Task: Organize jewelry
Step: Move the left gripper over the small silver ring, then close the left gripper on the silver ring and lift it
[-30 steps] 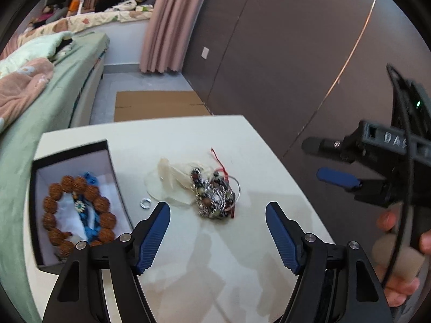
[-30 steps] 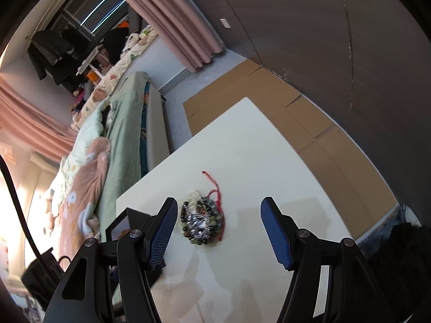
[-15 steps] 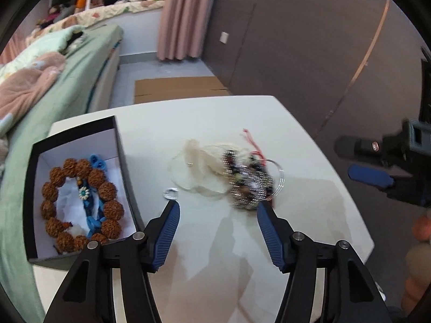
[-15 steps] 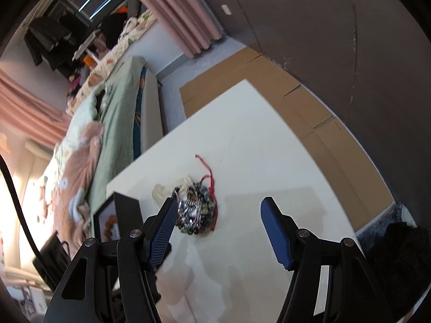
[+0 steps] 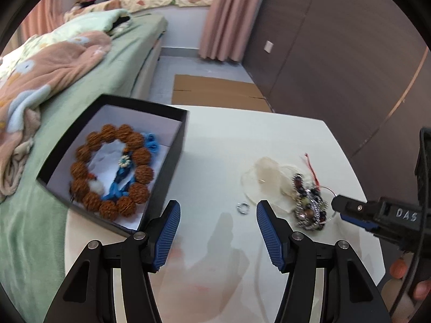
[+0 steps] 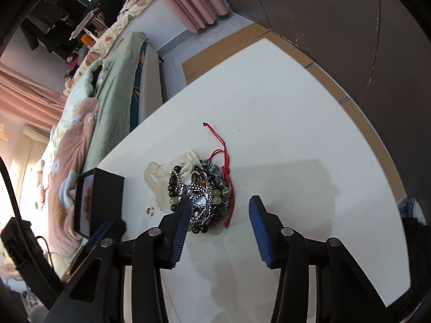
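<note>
A black box [image 5: 176, 145] on the white table [image 5: 229, 134] holds a brown bead bracelet [image 5: 110, 172] with blue cord. A small silver ring [image 5: 243, 207] lies loose on the table, beside a sheer pouch [image 5: 265, 177]. My left gripper [image 5: 218, 207] hovers open just short of the ring and grips nothing. A tangled pile of bead bracelets and chain [image 6: 202, 193] with a red cord [image 6: 225, 167] lies under my right gripper [image 6: 220, 202]. Its jaws are closing; the left finger overlaps the pile and the right pad stands clear of it.
A bed with green and pink blankets [image 5: 54, 75] runs along the table's left side. Flat cardboard [image 5: 215, 91] lies on the floor beyond the table. A dark wall panel [image 5: 336, 53] stands to the right. The table's right edge [image 6: 377, 145] is close to the pile.
My left gripper swung left toward the box and ring and its jaws narrowed. My right gripper dropped close over the jewelry pile, and its jaws have drawn in.
</note>
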Available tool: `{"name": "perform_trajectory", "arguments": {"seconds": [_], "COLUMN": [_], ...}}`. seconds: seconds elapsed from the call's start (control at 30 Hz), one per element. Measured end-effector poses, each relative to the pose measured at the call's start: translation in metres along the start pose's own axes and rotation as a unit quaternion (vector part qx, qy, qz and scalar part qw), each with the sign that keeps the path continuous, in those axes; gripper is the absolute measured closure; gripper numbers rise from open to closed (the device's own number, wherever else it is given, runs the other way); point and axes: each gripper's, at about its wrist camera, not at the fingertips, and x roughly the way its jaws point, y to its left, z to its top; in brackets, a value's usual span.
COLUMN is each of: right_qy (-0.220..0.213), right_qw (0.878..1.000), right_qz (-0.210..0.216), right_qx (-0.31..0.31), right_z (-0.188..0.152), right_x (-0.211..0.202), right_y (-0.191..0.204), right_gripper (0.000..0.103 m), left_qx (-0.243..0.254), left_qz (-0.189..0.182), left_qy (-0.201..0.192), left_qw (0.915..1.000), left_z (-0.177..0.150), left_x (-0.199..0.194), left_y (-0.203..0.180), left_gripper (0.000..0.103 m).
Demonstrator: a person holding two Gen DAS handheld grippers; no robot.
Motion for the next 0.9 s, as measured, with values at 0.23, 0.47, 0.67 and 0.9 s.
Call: {"name": "perform_trajectory", "arguments": {"seconds": [0.23, 0.47, 0.67, 0.9], "right_qy": [0.007, -0.032, -0.057, -0.058], "right_qw": [1.0, 0.998, 0.997, 0.997], "right_qz": [0.018, 0.041, 0.047, 0.042], "right_qx": [-0.003, -0.018, -0.031, -0.029], "right_z": [0.0, 0.001, 0.002, 0.007], "right_x": [0.008, -0.021, -0.046, -0.05], "right_y": [0.005, 0.016, 0.019, 0.011], "right_gripper": [0.096, 0.1, 0.1, 0.1], "left_qx": [0.004, 0.044, 0.06, 0.096], "left_qz": [-0.01, -0.016, -0.005, 0.019], "left_qy": [0.017, 0.02, 0.005, -0.008], "left_qw": [0.9998, 0.9987, 0.9981, 0.9951], "left_z": [-0.007, -0.018, -0.016, -0.014], "left_x": [0.008, 0.028, 0.032, 0.039], "left_y": [-0.003, -0.023, -0.029, -0.041], "left_gripper": [0.043, 0.046, 0.051, 0.072]}}
